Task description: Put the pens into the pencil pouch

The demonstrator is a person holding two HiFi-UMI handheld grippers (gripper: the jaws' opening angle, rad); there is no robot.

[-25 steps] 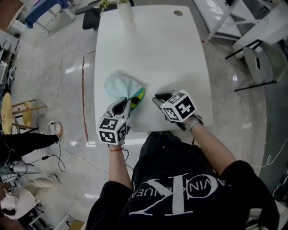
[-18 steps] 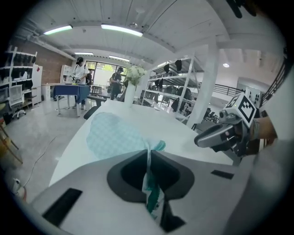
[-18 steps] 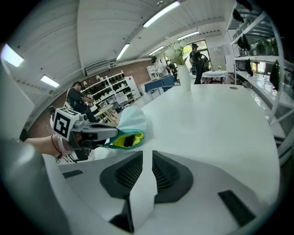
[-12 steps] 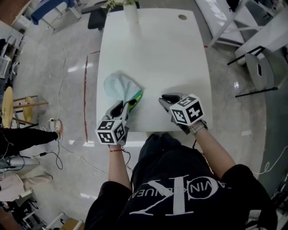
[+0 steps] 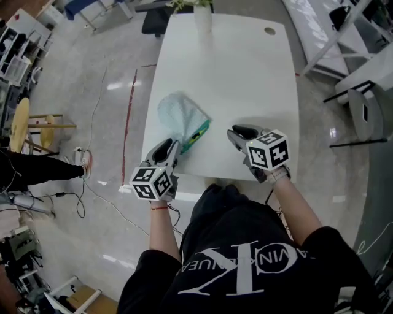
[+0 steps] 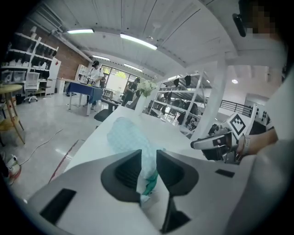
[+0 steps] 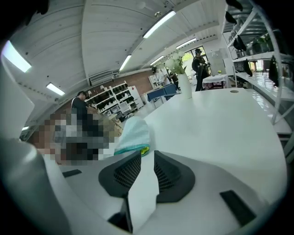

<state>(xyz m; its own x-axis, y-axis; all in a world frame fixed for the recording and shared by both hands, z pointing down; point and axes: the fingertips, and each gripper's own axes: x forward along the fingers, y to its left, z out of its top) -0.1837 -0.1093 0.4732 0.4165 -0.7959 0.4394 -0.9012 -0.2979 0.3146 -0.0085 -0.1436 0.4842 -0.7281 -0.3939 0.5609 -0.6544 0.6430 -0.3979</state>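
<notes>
A pale teal pencil pouch (image 5: pixel 180 112) is lying flat on the white worktop (image 5: pixel 245 73), toward its left side, with its darker teal zipper edge facing the person. A yellow-green tip (image 7: pixel 144 150) is showing at that mouth; whether it is a pen cannot be told.

The left hand-held gripper (image 5: pixel 168 146) is hovering over the near left edge of the worktop, just beside the pouch's mouth end. Its 2 jaws are standing apart and have just been opening. In the left gripper view the pouch is showing through the gap between them, but the pads are not pressing on it, so this gripper is released.

The right hand-held gripper (image 5: pixel 236 132) is sitting to the right of the pouch, clearly apart from it, angled down toward bare worktop. Its jaws have also just been opening, and nothing is lying between them, so it is released too.

A white vase (image 5: pixel 202 13) is standing at the far edge of the worktop.
</notes>
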